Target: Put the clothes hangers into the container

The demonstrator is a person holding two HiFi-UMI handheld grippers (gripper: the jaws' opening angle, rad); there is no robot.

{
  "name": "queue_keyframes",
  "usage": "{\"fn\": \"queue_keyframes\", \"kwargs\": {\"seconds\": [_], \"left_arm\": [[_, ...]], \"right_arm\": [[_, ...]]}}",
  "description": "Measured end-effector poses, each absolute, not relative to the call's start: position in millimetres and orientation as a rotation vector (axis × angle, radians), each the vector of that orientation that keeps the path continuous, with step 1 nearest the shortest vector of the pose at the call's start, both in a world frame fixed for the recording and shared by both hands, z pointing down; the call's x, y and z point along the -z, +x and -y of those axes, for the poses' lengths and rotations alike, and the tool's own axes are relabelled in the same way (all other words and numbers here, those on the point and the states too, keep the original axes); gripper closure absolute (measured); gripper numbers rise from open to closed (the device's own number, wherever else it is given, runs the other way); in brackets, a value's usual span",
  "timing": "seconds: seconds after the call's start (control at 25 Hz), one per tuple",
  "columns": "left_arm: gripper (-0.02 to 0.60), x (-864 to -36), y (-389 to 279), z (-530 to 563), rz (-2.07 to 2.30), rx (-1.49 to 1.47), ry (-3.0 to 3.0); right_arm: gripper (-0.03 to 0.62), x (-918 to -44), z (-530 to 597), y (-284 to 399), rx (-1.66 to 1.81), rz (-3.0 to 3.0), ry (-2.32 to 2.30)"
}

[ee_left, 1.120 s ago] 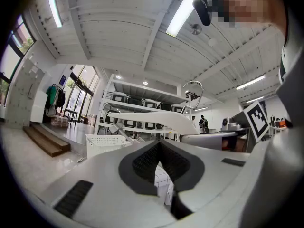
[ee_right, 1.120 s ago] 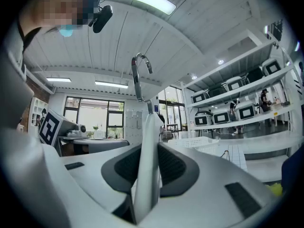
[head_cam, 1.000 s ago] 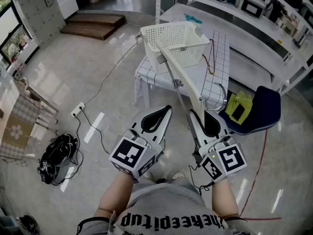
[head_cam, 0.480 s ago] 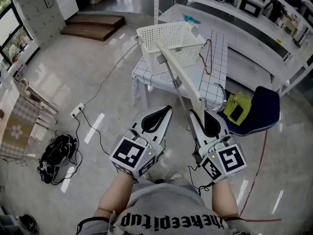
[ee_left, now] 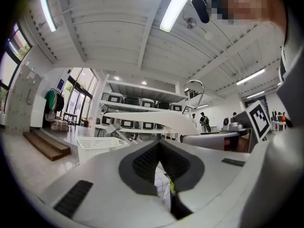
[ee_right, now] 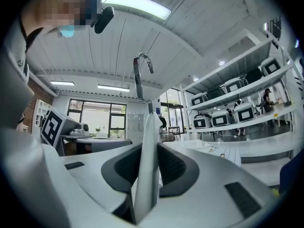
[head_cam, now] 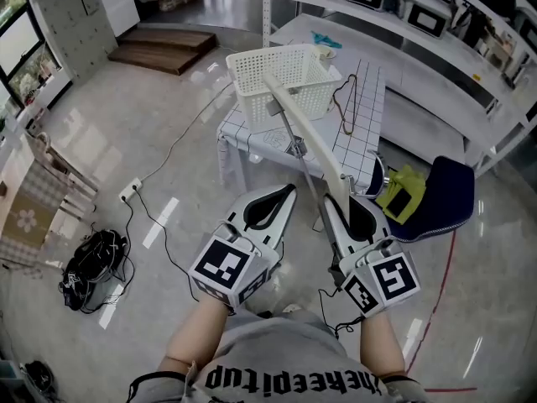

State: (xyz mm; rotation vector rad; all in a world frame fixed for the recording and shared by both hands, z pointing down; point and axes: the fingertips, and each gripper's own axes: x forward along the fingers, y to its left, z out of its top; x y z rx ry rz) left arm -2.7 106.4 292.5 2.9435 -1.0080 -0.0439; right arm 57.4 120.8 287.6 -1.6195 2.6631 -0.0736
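Observation:
My right gripper (head_cam: 336, 201) is shut on a long white clothes hanger (head_cam: 312, 137) and holds it up in the air. Its far arm reaches over the white mesh basket (head_cam: 289, 74), and its metal hook (ee_right: 139, 72) rises above the jaws. In the right gripper view the hanger's arm (ee_right: 147, 160) is clamped between the dark pads. My left gripper (head_cam: 287, 190) hangs beside it, shut and empty; its pads (ee_left: 151, 161) meet. From the left gripper view the hanger (ee_left: 156, 120) crosses above the basket (ee_left: 97, 144). A thin dark wire hanger (head_cam: 347, 107) lies on the table.
The basket stands on a small table with a grid cloth (head_cam: 369, 82). To the right is a dark blue chair (head_cam: 445, 193) with a yellow-green cloth (head_cam: 401, 187). White shelves (head_cam: 436, 53) run behind. A cable and power strip (head_cam: 130, 193) and a black bag (head_cam: 91, 269) lie on the floor at left.
The table and basket have slid left and lower in the head view, and the chair has come nearer. Both grippers keep their pose, the right still holding the hanger.

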Motion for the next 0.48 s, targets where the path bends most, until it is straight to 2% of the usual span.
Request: {"fn": "queue_keyframes", "kwargs": {"seconds": [0.48], "left_arm": [[0.572,-291,44,-122,1.111,0.042,2.937]], "right_arm": [[0.517,-293,-139,108,0.054,-2.705,-1.575]]}}
